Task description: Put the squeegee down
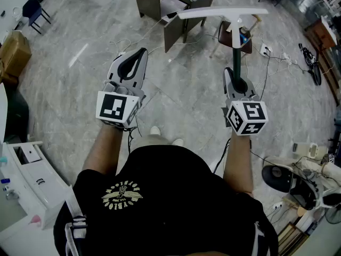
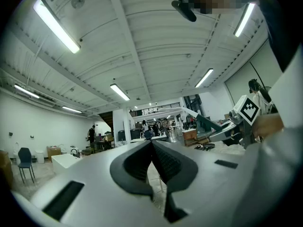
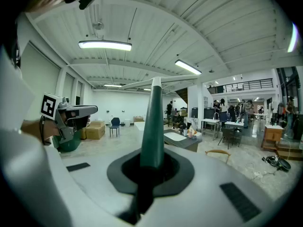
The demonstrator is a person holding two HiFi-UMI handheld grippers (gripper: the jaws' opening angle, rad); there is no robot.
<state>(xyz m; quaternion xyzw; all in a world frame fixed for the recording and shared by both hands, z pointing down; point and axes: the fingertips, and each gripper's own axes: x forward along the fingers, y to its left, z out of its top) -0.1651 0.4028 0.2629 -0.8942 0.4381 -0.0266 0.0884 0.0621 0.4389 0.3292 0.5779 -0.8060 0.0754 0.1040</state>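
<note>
The squeegee has a dark green handle (image 1: 236,57) and a long white blade (image 1: 224,12) at its far end. My right gripper (image 1: 235,74) is shut on the handle and holds it out level above the floor. In the right gripper view the handle (image 3: 154,122) rises from between the jaws, with the blade (image 3: 158,82) across its top. My left gripper (image 1: 140,53) is shut and holds nothing; its pads (image 2: 163,162) meet at the tip. It hangs level to the left of the right gripper, apart from the squeegee. The left gripper view shows the right gripper (image 2: 234,129) at the right.
A dark desk (image 1: 176,1) and a wooden chair (image 1: 234,36) stand ahead on the marble floor (image 1: 80,63), with cables (image 1: 272,55) beside them. A white cabinet (image 1: 29,172) is at my left. A fan (image 1: 277,177) and clutter lie at my lower right.
</note>
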